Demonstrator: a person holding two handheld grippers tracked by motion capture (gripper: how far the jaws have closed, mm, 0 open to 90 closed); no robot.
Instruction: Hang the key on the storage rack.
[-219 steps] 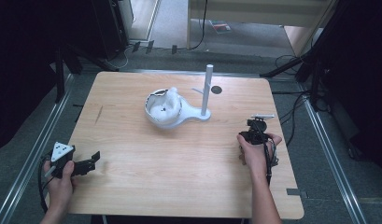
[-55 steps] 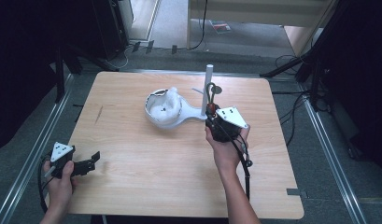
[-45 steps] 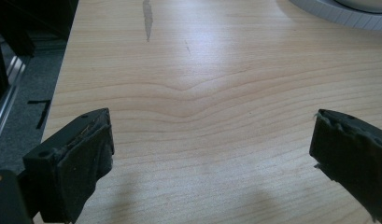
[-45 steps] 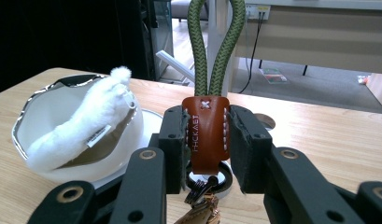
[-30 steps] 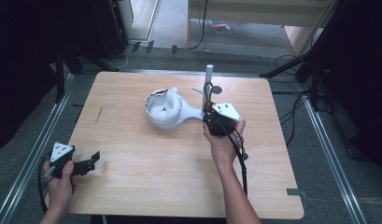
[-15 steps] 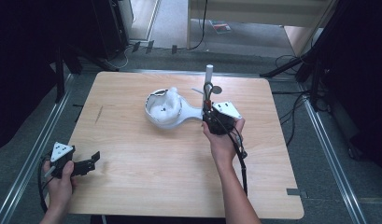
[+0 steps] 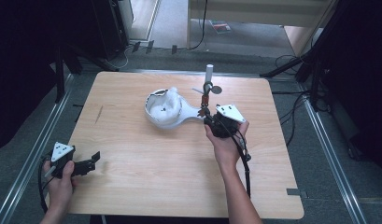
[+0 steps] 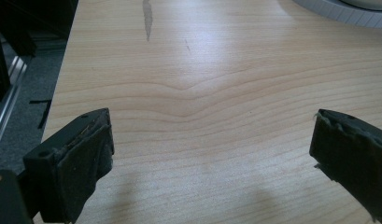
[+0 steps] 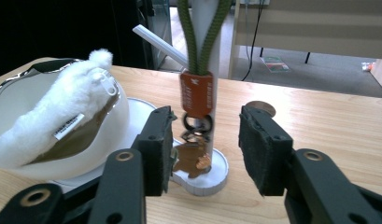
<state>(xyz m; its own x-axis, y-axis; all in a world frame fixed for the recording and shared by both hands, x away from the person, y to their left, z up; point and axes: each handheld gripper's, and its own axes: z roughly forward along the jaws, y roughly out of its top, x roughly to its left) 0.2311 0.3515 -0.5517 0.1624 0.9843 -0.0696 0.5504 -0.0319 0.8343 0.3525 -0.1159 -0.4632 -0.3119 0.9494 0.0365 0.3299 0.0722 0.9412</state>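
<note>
Keyring on its green lanyard (image 9: 201, 32) hung on the white stand's peg (image 9: 157, 43) beside the white bowl (image 7: 163, 108), just let go by the opening right gripper (image 9: 206, 147); left gripper (image 8: 212, 161) released, idle on the wooden surface (image 7: 146, 158); only withdrawal left.

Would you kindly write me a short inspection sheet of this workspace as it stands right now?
Surface: wooden table, with a dark streak near its left edge.
Job's things: keyring on a green cord hangs from the white stand; fluffy white pouch lies in the stand's bowl.
Clutter: nothing seen.
Grippers: right tongs have just been opening; the keyring hangs between the jaws, pads not pressing it. Left tongs open and empty, low over the table's near left corner.
Cables: one trails from the right tongs along the forearm; more lie on the floor.
Surroundings: grey floor, metal rails, dark stands.
</note>
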